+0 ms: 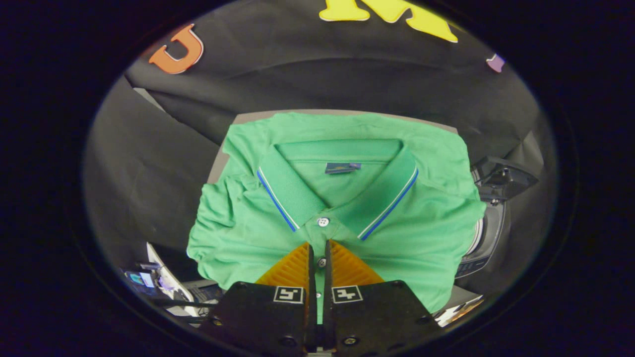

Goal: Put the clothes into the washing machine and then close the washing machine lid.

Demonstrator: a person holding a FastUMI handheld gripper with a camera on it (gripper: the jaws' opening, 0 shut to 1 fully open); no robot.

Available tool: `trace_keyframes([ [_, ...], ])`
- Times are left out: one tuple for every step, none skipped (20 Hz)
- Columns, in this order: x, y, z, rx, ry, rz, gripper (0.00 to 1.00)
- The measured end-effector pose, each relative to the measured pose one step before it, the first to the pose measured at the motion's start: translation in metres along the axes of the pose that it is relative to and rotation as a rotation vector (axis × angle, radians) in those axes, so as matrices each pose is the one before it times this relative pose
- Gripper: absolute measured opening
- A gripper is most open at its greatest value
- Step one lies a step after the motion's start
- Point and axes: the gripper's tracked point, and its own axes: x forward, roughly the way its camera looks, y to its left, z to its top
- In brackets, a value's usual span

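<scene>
Right now my gripper is pinched nearly together on the placket of the green polo shirt, which hangs beyond the fingers. Risk: thin fabric slips out, or sleeves snag the washing machine rim. Collar points away from me; long axis runs collar to hem

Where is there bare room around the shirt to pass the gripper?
Little: the green polo shirt covers nearly all of the grey surface, leaving a bare strip beyond its collar and a sliver beside the left sleeve. The gripper is nearly shut over the shirt's button placket. It is crowded right, by the washing machine.
</scene>
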Motion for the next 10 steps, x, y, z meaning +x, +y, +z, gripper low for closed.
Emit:
trace_keyframes([
  [-0.00508,-0.00226,0.00344,-0.01123,-0.01052,0.01001,0.08],
  [-0.00046,0.00036,-0.00141,-0.00010,-0.00834,0.00600,0.07],
  [-0.00471,-0.00044,0.00060,0.00275,-0.00908,0.00818,0.07],
  [-0.00577,0.00021,0.00275,-0.00159,-0.00928,0.00684,0.07],
  [-0.00498,-0.00198,0.00343,0.00436,-0.01500,0.00306,0.07],
  [-0.00627,0.00116,0.00245,0.00605,-0.01467,0.00569,0.07],
  [-0.00715,-0.00031,0.00512,0.01016,-0.01681,0.00839,0.07],
  [-0.00473,-0.00023,0.00218,0.00508,-0.01388,0.01029,0.07],
  [-0.00733,-0.00241,0.00631,0.00073,-0.02379,0.00867,0.07],
  [-0.00672,-0.00267,0.00389,0.00059,-0.02224,-0.00049,0.07],
])
